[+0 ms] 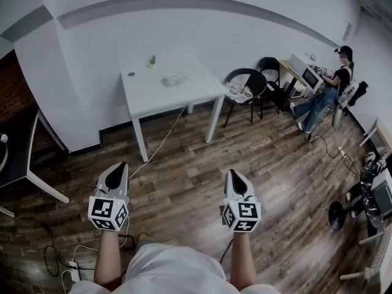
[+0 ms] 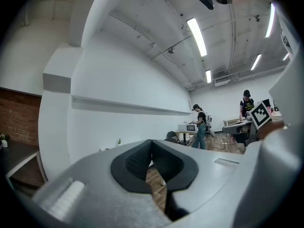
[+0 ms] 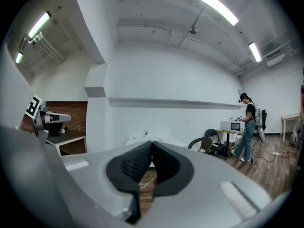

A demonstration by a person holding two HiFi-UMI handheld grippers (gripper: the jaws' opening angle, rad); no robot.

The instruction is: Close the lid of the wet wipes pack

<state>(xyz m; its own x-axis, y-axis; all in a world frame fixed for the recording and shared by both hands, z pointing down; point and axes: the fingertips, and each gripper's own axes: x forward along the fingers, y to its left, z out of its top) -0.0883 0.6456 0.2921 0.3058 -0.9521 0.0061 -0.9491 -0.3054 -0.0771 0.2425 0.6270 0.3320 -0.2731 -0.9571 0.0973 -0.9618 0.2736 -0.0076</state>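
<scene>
The left tongs [image 1: 117, 168] and the right tongs [image 1: 236, 176] are held low over the wooden floor [image 1: 184, 158], side by side and apart from each other. Both are pointed toward a white surface [image 1: 147, 97] that stands well ahead by the wall.

In the left gripper view the left tongs [image 2: 152, 145] are seen drawn together at the tips, with nothing caught between the dark pads [image 2: 135, 163]. In the right gripper view the right tongs [image 3: 152, 145] are likewise pressed together and empty.

The wet wipes pack [image 1: 174, 79] lies on the surface, toward its far side and well apart from both tongs. Whether its lid is up or down cannot be told at this size. A small green plant [image 1: 152, 60] is set near the far edge of the surface. A dark chair [image 1: 246, 86] stands just beside the surface on the right, and a seated person [image 1: 327, 94] is seen farther right.
</scene>
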